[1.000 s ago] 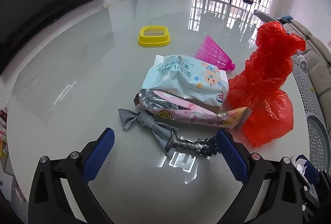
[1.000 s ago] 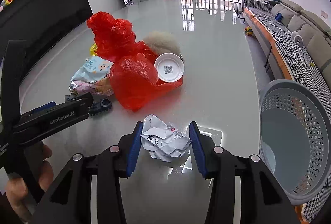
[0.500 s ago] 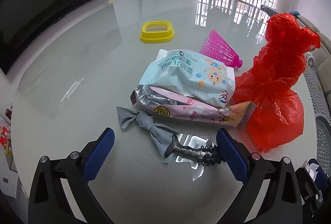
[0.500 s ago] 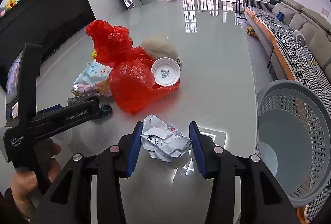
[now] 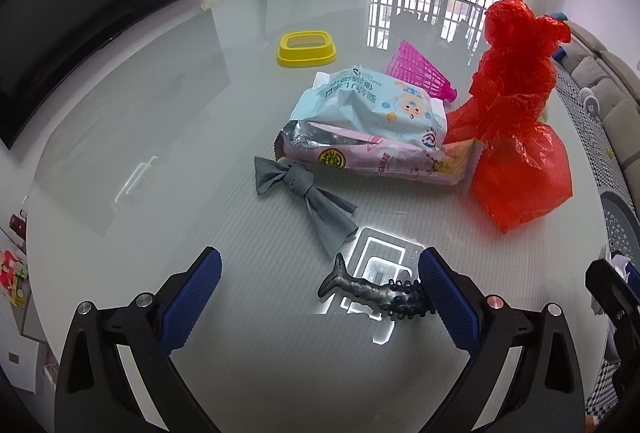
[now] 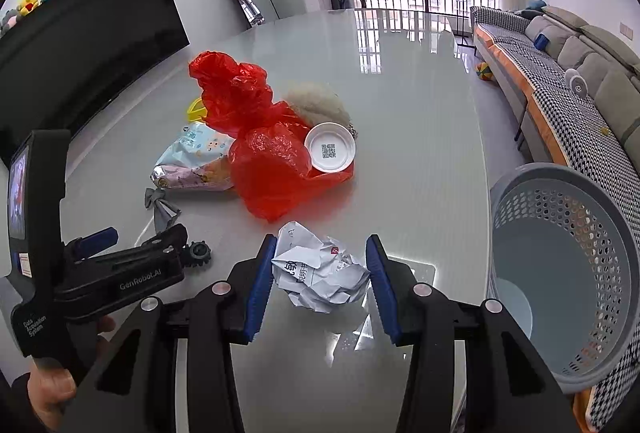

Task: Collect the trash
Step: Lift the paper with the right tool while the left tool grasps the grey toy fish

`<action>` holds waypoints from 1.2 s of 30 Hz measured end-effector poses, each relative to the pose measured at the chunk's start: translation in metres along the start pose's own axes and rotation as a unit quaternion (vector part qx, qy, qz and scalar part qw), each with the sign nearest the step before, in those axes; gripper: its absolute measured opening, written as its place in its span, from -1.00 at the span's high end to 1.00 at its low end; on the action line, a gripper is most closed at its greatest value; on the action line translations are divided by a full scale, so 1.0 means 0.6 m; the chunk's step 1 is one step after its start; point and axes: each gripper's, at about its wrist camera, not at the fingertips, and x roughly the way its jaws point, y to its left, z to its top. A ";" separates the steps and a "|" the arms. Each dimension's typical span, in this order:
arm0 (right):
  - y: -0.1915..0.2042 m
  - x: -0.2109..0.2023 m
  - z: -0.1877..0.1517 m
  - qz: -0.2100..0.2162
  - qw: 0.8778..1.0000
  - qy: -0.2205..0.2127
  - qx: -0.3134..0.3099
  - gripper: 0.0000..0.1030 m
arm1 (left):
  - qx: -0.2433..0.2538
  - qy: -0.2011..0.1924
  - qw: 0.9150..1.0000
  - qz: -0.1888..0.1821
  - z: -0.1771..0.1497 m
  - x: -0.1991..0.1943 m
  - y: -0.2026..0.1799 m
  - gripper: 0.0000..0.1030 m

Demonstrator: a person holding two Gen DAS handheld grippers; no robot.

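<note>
My right gripper (image 6: 320, 273) is shut on a crumpled white paper ball (image 6: 318, 275), held just above the glass table. A grey perforated waste basket (image 6: 560, 261) stands to its right, beside the table edge. My left gripper (image 5: 316, 297) is open and empty; a black fish-shaped toy (image 5: 372, 293) lies between its fingers, near the right one. Beyond it lie a grey knotted cloth (image 5: 308, 193), a pink snack wrapper (image 5: 376, 157), a light blue wipes pack (image 5: 372, 105) and a red plastic bag (image 5: 516, 121). The left gripper also shows in the right wrist view (image 6: 132, 257).
A yellow ring-shaped lid (image 5: 306, 48) and a pink shuttlecock (image 5: 420, 71) lie farther back. A white round lid (image 6: 330, 152) rests on the red bag (image 6: 260, 149), with a fluffy beige thing (image 6: 316, 103) behind. A sofa (image 6: 568, 73) runs along the right.
My left gripper has pulled back and lifted, so the fish toy and cloth sit farther out between its fingers. My right gripper still holds the paper ball, barely moved.
</note>
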 end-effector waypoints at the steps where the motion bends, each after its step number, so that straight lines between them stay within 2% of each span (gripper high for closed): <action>1: 0.002 -0.003 -0.001 0.000 1.000 -0.001 -0.001 0.14 | 0.001 0.001 1.000 -0.001 -0.004 -0.002 0.001 -0.88; 7: 0.005 -0.015 -0.005 0.000 1.000 -0.007 -0.004 0.14 | 0.008 0.004 1.000 -0.005 -0.026 -0.016 0.016 -0.88; 13: -0.003 -0.023 -0.012 -0.002 1.000 -0.011 0.001 0.14 | -0.003 0.003 1.000 -0.026 -0.031 -0.021 0.026 -0.88; 27: -0.029 -0.035 -0.018 -0.010 1.000 -0.018 0.021 0.14 | 0.032 0.003 0.999 -0.017 -0.041 -0.012 -0.019 -0.85; 33: -0.033 -0.039 -0.020 -0.010 0.999 -0.020 0.024 0.14 | 0.045 0.003 0.998 -0.039 -0.048 -0.022 -0.029 -0.20; 35: -0.035 -0.040 -0.021 -0.010 0.999 -0.021 0.026 0.14 | 0.048 0.001 0.998 -0.052 -0.050 -0.026 -0.033 0.19; 36: -0.036 -0.041 -0.020 -0.010 0.999 -0.021 0.027 0.14 | 0.050 0.000 0.997 -0.057 -0.051 -0.028 -0.036 0.33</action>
